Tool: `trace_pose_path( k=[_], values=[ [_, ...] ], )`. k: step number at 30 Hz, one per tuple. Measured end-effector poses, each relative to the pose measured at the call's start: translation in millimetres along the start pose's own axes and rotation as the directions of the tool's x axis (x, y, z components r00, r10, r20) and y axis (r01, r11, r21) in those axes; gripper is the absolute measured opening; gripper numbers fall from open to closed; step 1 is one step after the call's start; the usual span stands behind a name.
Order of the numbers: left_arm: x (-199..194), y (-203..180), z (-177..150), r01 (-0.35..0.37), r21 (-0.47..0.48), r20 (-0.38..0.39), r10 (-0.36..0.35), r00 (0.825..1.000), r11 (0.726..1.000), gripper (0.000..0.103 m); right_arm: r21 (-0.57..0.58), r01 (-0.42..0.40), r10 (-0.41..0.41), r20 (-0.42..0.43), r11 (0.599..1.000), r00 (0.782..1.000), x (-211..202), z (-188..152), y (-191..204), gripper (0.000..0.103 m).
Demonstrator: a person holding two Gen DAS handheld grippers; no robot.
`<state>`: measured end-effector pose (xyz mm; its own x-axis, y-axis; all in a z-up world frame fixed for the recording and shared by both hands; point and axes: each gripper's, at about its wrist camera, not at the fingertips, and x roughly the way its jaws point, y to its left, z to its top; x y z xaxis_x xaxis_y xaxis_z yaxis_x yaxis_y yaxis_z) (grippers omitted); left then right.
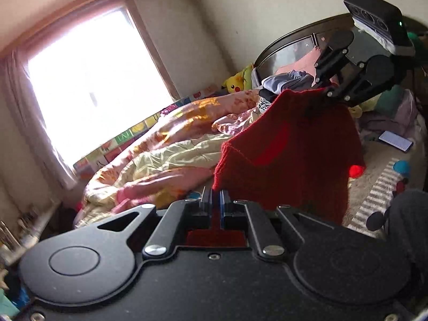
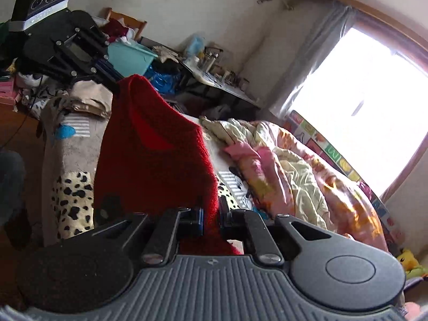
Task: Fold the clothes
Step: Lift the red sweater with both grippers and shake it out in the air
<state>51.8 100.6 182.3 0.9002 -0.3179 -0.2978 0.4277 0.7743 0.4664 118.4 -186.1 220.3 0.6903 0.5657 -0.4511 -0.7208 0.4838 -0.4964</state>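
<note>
The bed (image 1: 374, 160) fills the room below the window (image 1: 88, 88), and everything else is placed from it. Bunched along the bed's window side lies a floral quilt (image 2: 294, 165) in pink, cream and orange. The bare part of the bed wears a beige plush cover with a spotted patch (image 2: 71, 200).

Above the bed, clear of the cover, hangs a red knitted sweater (image 1: 289, 155), stretched between the two tools. Its neckline dips open in the middle, showing a brighter red inside.

The left hand-held gripper (image 1: 215, 200) has its jaws pressed together on one top corner of the sweater, red knit showing in the slit between them. The right hand-held gripper (image 2: 211, 214) is clamped on the other top corner, a thicker wad of knit between its pads.

At the head of the bed, against the dark curved headboard (image 1: 281, 45), sits a yellow plush toy (image 1: 236, 81). A phone (image 1: 396, 140) lies face up on the bed's cover near the far pile of clothes.
</note>
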Motion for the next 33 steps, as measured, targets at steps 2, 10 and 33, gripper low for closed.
trace_pose_path(
  k=[2, 10, 33],
  values=[
    [-12, -5, 5, -0.007, 0.046, -0.004, 0.007, 1.0, 0.999, 0.003, -0.006, -0.019, 0.019, 0.011, 1.0, 1.0, -13, 3, 1, 0.011],
    [-18, -21, -15, 0.053, 0.107, -0.096, -0.043, 0.994, 0.993, 0.004, 0.028, -0.204, 0.204, -0.024, 0.979, 0.979, -28, -16, 17, 0.011],
    [248, 87, 26, -0.287, 0.394, -0.166, 0.375, 0.912, 0.873, 0.003, -0.182, 0.262, -0.279, -0.072, 0.948, 0.958, 218, 13, -107, 0.009]
  ],
)
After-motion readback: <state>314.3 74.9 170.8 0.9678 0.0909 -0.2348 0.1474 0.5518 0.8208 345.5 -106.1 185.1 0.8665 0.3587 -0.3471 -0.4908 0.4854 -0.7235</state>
